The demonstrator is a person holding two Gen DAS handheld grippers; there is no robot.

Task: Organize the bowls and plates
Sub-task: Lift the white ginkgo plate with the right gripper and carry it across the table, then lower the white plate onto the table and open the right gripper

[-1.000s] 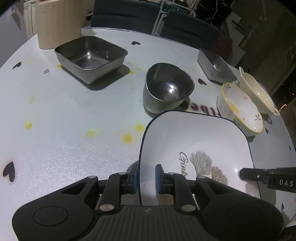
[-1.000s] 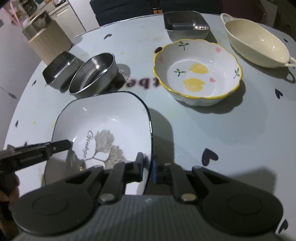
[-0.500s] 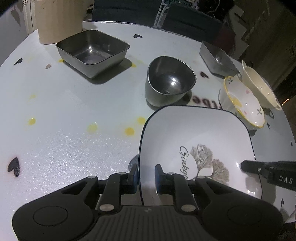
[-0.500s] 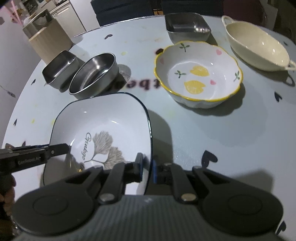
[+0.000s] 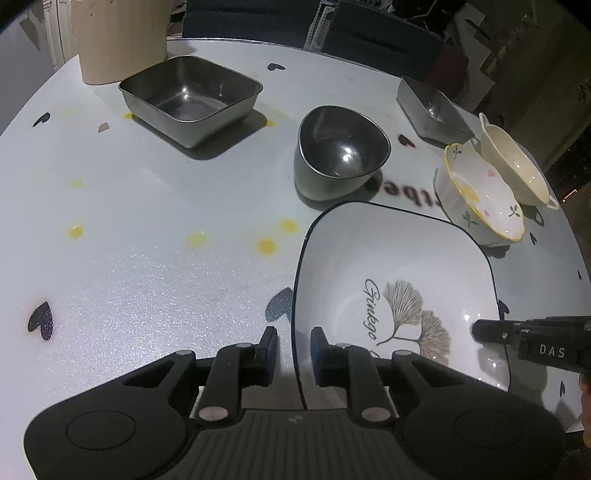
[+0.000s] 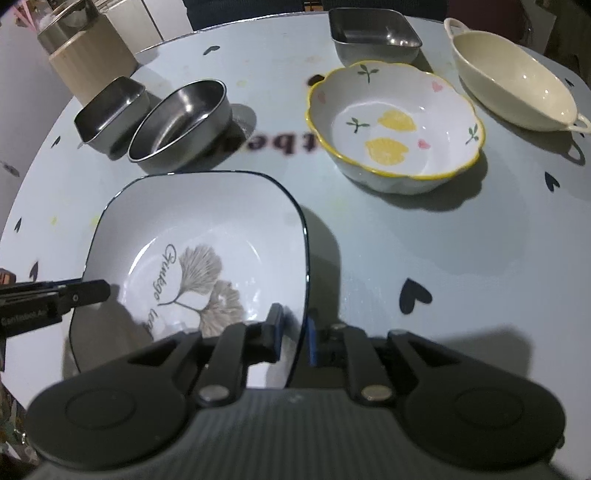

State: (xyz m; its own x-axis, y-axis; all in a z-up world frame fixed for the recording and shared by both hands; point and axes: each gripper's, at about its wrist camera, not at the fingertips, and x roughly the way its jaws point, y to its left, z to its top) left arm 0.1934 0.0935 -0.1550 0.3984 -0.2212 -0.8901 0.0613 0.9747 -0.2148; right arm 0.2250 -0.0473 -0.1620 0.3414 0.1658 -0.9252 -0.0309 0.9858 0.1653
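I had the square white plate with the thin dark rim and the ginkgo-leaf print [image 5: 399, 295] between my two hands, and everything else I placed from it. My left jaws [image 5: 293, 354] straddled its left edge, narrowly parted, the rim running up between the pads with a sliver of gap showing on each side; I could not tell that they pressed on it. My right jaws [image 6: 295, 332] straddled the opposite edge and were opening, the rim between them but the pads coming off it. So each hand had its own side of the plate, neither nearer than the other, and the plate lay straight ahead of both, flat or nearly flat on the pale heart-printed tabletop [image 5: 147, 280].

Beyond the plate's far edge, just beside it, stood the rounded steel bowl [image 5: 341, 147]. Farther back from the plate on the left sat the square steel dish [image 5: 190, 98]. To the plate's far right stood the scalloped white bowl with lemons and a yellow rim [image 6: 393, 123], well clear of it, with a second square steel dish [image 6: 375, 31] and the cream oval dish with handles [image 6: 511, 92] behind that bowl.

I judged the plate as set down, and the bowls were mine to gather next.
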